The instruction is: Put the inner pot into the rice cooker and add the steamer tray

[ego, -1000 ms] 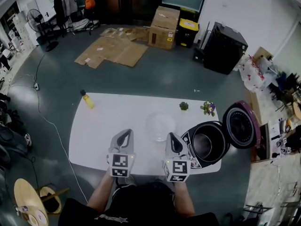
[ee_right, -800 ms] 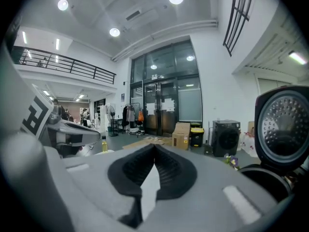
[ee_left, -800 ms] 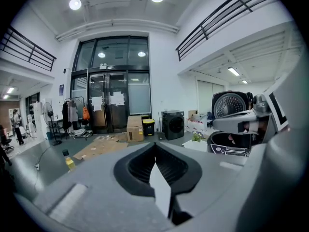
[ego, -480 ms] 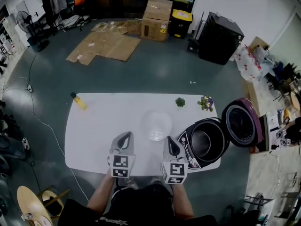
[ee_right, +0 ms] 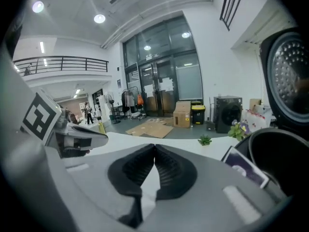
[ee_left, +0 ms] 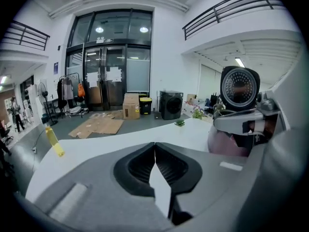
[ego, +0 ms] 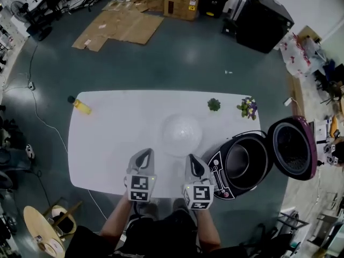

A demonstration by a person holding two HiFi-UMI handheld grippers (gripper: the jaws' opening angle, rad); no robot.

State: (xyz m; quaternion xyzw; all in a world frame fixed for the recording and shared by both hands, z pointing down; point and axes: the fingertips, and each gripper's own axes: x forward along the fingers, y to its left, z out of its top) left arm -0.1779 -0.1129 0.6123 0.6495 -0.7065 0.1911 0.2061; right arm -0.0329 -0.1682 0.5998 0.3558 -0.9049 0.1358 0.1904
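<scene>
The black rice cooker (ego: 243,163) stands at the table's right end, its purple lid (ego: 293,148) swung open to the right. A grey round wall shows inside its well; I cannot tell whether that is the inner pot. The clear round steamer tray (ego: 181,135) lies mid-table, just beyond both grippers. My left gripper (ego: 144,155) and right gripper (ego: 192,160) hang side by side over the near edge, both shut and empty. The left gripper's (ee_left: 154,145) jaws meet in the left gripper view. The right gripper (ee_right: 154,147) sits just left of the cooker's rim (ee_right: 277,151).
A yellow bottle (ego: 79,105) lies at the white table's (ego: 118,128) far left corner. A small green plant (ego: 214,105) and a pot of flowers (ego: 248,107) stand along the far edge. Flattened cardboard (ego: 121,26) and boxes lie on the floor beyond.
Both grippers have sunk toward the table's near edge, side by side, and stayed shut. The head view has tipped down and the table looks larger.
</scene>
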